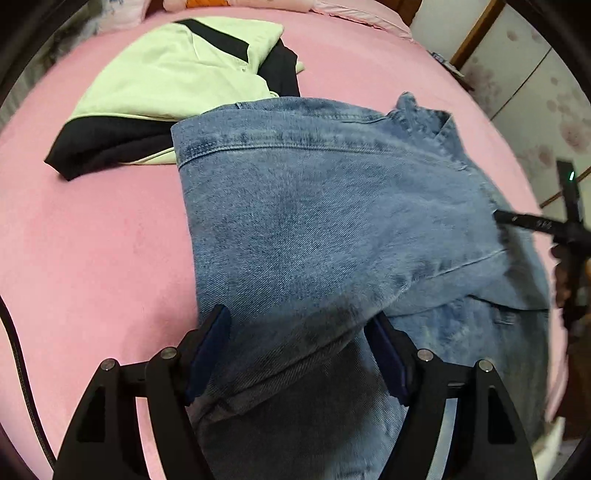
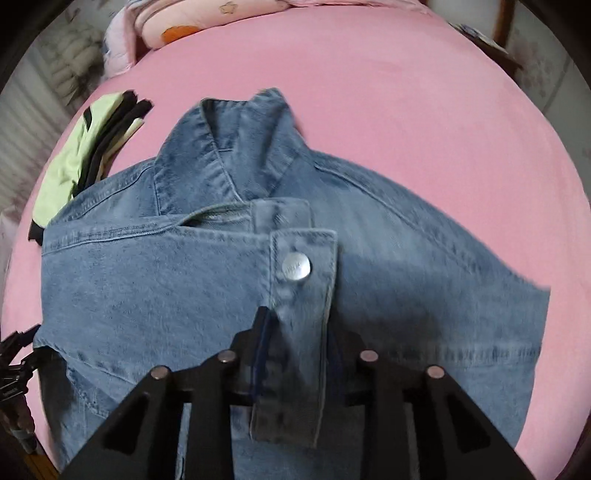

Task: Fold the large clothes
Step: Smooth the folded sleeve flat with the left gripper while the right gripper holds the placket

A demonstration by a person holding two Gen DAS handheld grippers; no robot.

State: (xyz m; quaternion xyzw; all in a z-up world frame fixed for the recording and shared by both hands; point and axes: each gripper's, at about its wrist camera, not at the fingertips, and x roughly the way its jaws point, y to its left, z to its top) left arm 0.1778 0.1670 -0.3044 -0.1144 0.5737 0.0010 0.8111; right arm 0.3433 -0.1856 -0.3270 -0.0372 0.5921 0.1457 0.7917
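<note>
A blue denim jacket (image 1: 314,203) lies partly folded on the pink bed, its collar (image 2: 236,147) at the far side. My left gripper (image 1: 301,314) points down with its jaws wide; a raised fold of the denim lies between the blue pads (image 1: 212,343), which do not clamp it. In the right wrist view the jacket (image 2: 147,288) fills the middle. My right gripper (image 2: 299,321) stands partly open around a denim cuff (image 2: 306,295) with a silver snap button (image 2: 296,266); the pads do not press it. The right gripper's body shows at the jacket's right edge (image 1: 569,236).
A folded pale green and black garment (image 1: 166,74) lies on the bed sheet (image 1: 92,258) beyond the jacket's left side, touching its edge (image 2: 66,173). Pillows (image 2: 177,22) sit at the head of the bed. A floral wardrobe door (image 1: 535,92) stands to the right.
</note>
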